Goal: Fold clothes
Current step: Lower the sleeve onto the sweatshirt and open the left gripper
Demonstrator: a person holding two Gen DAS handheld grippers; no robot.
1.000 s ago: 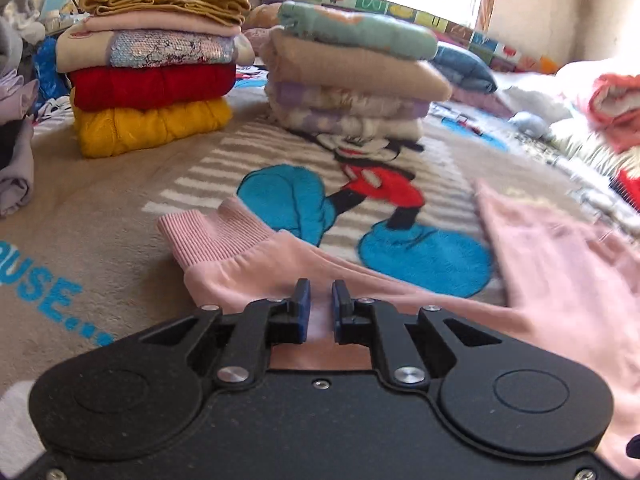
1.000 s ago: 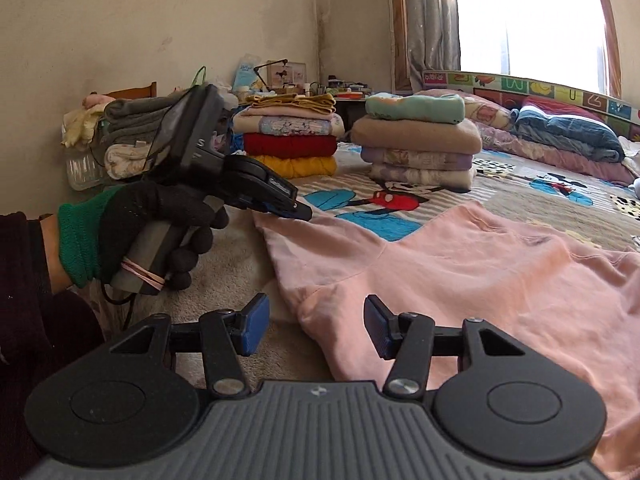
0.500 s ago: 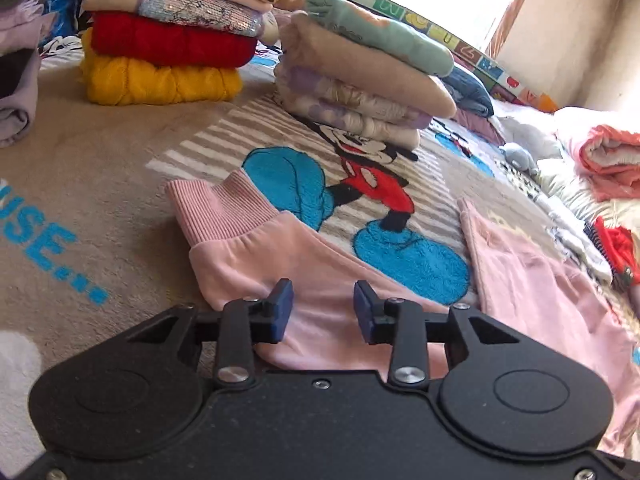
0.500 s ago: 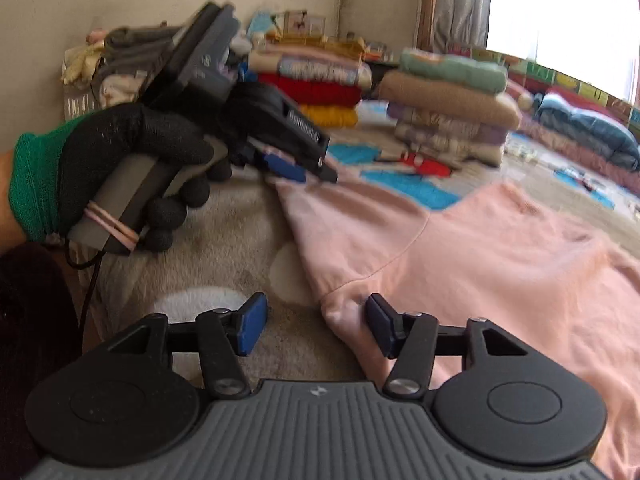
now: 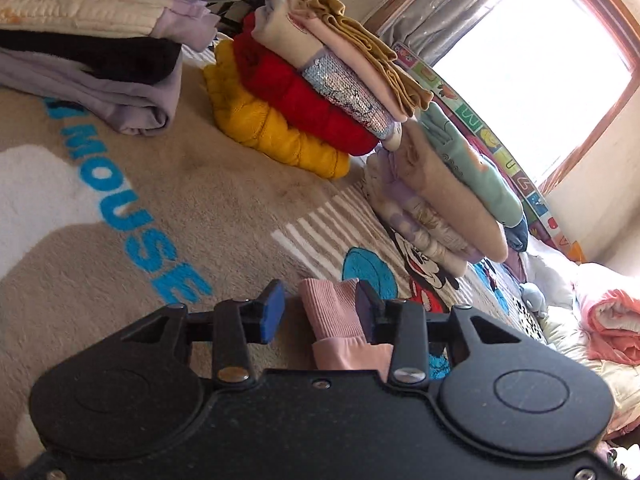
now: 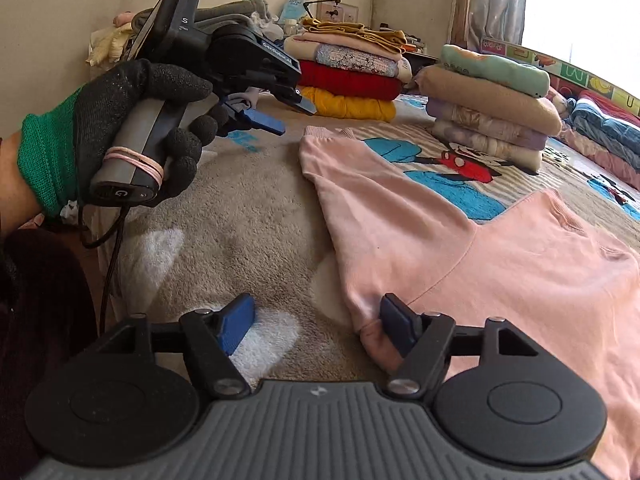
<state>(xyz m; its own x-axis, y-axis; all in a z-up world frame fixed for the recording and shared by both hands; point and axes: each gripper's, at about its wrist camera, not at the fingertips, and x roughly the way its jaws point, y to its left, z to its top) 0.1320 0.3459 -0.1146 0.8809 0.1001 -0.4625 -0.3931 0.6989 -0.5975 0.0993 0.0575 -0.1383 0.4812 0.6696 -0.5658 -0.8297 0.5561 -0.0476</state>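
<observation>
The pink cotton sweatshirt (image 6: 500, 264) is spread with its sleeve reaching toward the stacked folded knitwear (image 6: 348, 76). The ribbed pink cuff (image 5: 334, 308) is seen beyond the parted, empty left gripper (image 5: 316, 306), apparently untouched; the right gripper (image 6: 316, 326), opening, is set at the sleeve's underarm fold.

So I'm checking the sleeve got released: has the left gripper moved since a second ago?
Yes. The left gripper has let go of the pink sleeve and lifted away leftward; seen against the yellow sweater, it now hovers apart from the cuff.
</observation>
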